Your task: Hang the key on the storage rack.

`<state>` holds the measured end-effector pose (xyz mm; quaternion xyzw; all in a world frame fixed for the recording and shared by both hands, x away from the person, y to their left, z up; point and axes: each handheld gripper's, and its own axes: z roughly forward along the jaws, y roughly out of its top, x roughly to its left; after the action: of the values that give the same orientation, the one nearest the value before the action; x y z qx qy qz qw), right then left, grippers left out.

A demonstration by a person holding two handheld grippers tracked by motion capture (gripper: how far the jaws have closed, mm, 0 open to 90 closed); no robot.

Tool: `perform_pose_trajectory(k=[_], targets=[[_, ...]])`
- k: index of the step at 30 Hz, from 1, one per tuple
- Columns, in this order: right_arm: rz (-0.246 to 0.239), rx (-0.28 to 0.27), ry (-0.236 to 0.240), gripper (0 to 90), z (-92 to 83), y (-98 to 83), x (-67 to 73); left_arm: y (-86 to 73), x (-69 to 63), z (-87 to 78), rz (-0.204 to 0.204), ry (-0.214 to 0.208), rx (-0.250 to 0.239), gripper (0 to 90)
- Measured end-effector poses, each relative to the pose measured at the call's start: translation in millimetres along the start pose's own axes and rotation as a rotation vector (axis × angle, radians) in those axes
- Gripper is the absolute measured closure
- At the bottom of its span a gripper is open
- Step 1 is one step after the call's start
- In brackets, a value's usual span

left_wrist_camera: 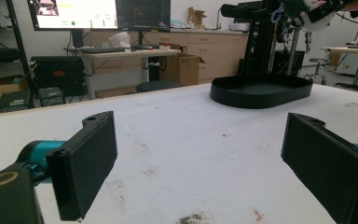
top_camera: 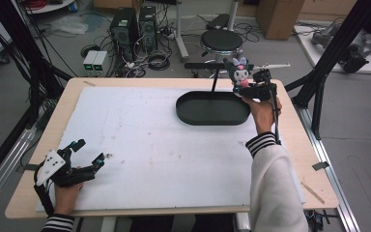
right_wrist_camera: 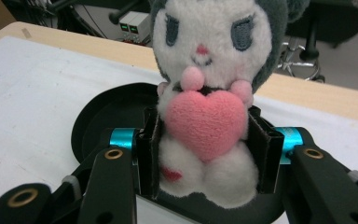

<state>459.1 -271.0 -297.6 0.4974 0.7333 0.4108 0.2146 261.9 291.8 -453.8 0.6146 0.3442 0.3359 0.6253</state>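
The right gripper is clenched on a plush toy, its 2 jaws pressing the toy's lower body from either side, just under the pink heart the toy hugs. In the high view this gripper holds the toy upright in the air above the far right end of a black oval tray. Directly below and behind the jaws, the tray's dark floor shows. The left gripper rests low at the near left of the table, jaws spread wide and holding nothing. Ahead of its jaws lies the stained white sheet, with the tray well beyond.
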Motion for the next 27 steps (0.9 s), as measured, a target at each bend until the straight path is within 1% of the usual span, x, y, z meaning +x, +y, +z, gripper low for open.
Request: perform_pose_trajectory(k=[1, 3, 6, 9, 13, 17, 21, 22, 24, 27], targets=[[0.012, 0.0, 0.004, 54.5, 0.5, -2.0, -1.1, 0.0, 0.0, 0.0, 0.0, 0.0, 0.001, 10.9], [0.018, -0.009, 0.009, 54.4, 0.9, -4.3, -2.3, 0.0, 0.1, -0.1, -0.001, 0.0, 0.001, 10.9], [0.027, 0.01, 0.004, 54.4, 2.4, -11.0, -6.3, 0.0, 0.0, 0.0, 0.0, 0.0, 0.0, 10.9], [0.027, 0.009, 0.004, 54.4, 2.3, -14.5, -7.5, 0.0, -0.1, 0.0, 0.0, -0.001, 0.001, 10.9], [0.017, 0.024, 0.007, 54.2, 3.7, -19.3, -6.7, 0.0, -0.2, -0.1, 0.001, -0.001, 0.001, 10.9], [0.009, 0.026, 0.012, 54.2, 6.5, -25.2, -4.2, 0.0, -0.2, 0.0, 0.001, 0.0, 0.001, 10.9], [0.001, 0.041, 0.005, 54.2, 8.9, -28.2, -4.7, 0.1, -0.3, 0.0, 0.003, -0.002, 0.0, 10.9], [0.005, 0.06, 0.001, 54.1, 10.3, -29.0, -4.8, 0.0, -0.3, 0.0, 0.002, -0.001, 0.0, 10.8], [-0.006, 0.072, -0.01, 54.1, 12.5, -29.5, -4.7, 0.1, -0.3, 0.0, 0.003, -0.001, 0.0, 10.9], [-0.006, 0.081, -0.014, 54.1, 16.2, -30.1, -4.6, 0.1, -0.3, 0.0, 0.003, -0.001, 0.0, 10.9]])
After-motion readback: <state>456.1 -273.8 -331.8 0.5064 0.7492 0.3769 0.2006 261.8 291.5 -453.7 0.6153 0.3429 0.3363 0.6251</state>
